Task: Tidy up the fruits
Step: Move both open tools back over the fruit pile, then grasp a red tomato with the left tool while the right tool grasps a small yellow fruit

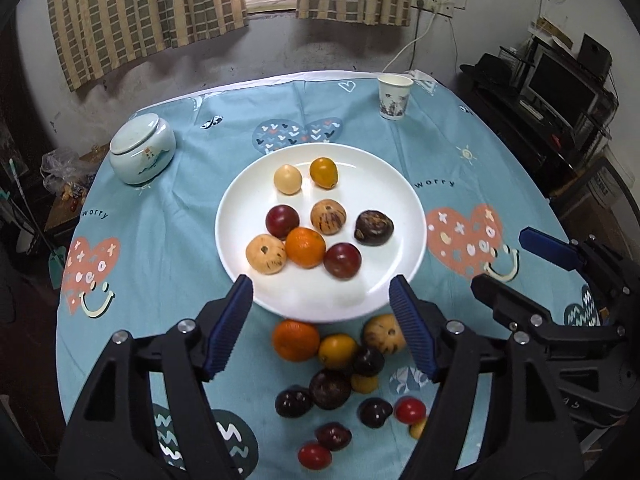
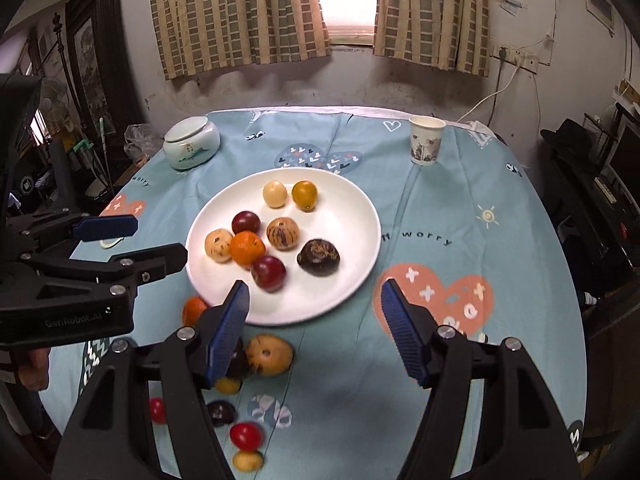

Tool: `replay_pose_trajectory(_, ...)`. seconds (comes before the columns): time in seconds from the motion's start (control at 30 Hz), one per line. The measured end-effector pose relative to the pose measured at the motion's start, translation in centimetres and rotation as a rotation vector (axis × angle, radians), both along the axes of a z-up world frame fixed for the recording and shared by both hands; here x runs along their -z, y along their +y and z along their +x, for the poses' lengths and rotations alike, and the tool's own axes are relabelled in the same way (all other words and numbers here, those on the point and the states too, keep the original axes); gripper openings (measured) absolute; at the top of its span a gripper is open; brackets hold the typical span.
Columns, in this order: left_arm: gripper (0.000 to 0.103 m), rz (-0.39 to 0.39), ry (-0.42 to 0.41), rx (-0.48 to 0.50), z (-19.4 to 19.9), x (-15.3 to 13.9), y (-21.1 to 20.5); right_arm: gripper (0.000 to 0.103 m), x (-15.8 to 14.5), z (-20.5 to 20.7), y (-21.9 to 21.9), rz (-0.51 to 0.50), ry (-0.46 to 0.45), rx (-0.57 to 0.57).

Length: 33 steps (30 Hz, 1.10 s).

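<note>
A white plate (image 1: 384, 184) (image 2: 352, 216) sits mid-table and holds several fruits, among them an orange (image 1: 305, 247) (image 2: 247, 249), two dark red plums (image 1: 342, 260) (image 2: 269, 273) and a dark brown fruit (image 1: 373, 227) (image 2: 319, 257). Several loose fruits lie on the cloth in front of the plate, including an orange (image 1: 295, 340) and a tan speckled fruit (image 2: 269, 354). My left gripper (image 1: 322, 332) is open and empty above the plate's near rim. My right gripper (image 2: 314, 328) is open and empty; it also shows in the left wrist view (image 1: 516, 264).
A lidded ceramic jar (image 1: 142, 148) (image 2: 192, 142) stands at the back left and a paper cup (image 1: 394, 97) (image 2: 426, 140) at the back right. The round table has a blue patterned cloth (image 1: 460, 184). Dark furniture stands to the right.
</note>
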<state>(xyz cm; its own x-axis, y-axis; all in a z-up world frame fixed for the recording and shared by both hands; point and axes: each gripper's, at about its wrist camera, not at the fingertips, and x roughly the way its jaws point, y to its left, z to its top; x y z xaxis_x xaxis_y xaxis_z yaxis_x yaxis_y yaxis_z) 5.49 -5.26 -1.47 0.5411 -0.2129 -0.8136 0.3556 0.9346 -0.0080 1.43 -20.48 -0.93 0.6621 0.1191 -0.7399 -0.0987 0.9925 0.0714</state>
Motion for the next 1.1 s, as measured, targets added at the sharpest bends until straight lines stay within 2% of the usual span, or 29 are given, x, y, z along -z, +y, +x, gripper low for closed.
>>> replay_pose_trajectory(0.27, 0.074, 0.073, -0.023, 0.003, -2.9, 0.3, -0.1, 0.069, 2.4, -4.0, 0.1, 0.058, 0.039, -0.029)
replay_pose_trajectory(0.4, 0.075, 0.077, -0.018, -0.006, -3.6, 0.3, 0.3, 0.069, 3.7, -5.6, 1.4, 0.068, 0.066, -0.076)
replay_pose_trajectory(0.57, 0.075, 0.08, -0.012, -0.026, -4.1, 0.5, 1.0, 0.069, 5.2, -6.6, 3.0, 0.045, 0.104, -0.132)
replay_pose_trajectory(0.67, 0.075, 0.065, -0.003, -0.051, -4.2, 0.7, 2.4, 0.069, 6.4, -7.9, 3.8, -0.008, 0.116, -0.167)
replay_pose_trajectory(0.8, 0.076, 0.026, 0.027, -0.114, -4.7, 1.6, 5.9, 0.069, 9.5, -9.5, 4.5, -0.089, 0.186, -0.226)
replay_pose_trajectory(0.93, 0.076, 0.0, 0.082, -0.145, -5.9, 3.4, 8.4, 0.069, 11.4, -9.4, 4.9, -0.075, 0.242, -0.226)
replay_pose_trajectory(1.1, 0.076, 0.014, 0.139, -0.127, -7.6, 5.4, 9.0, 0.069, 12.8, -8.1, 5.5, -0.049, 0.305, -0.231)
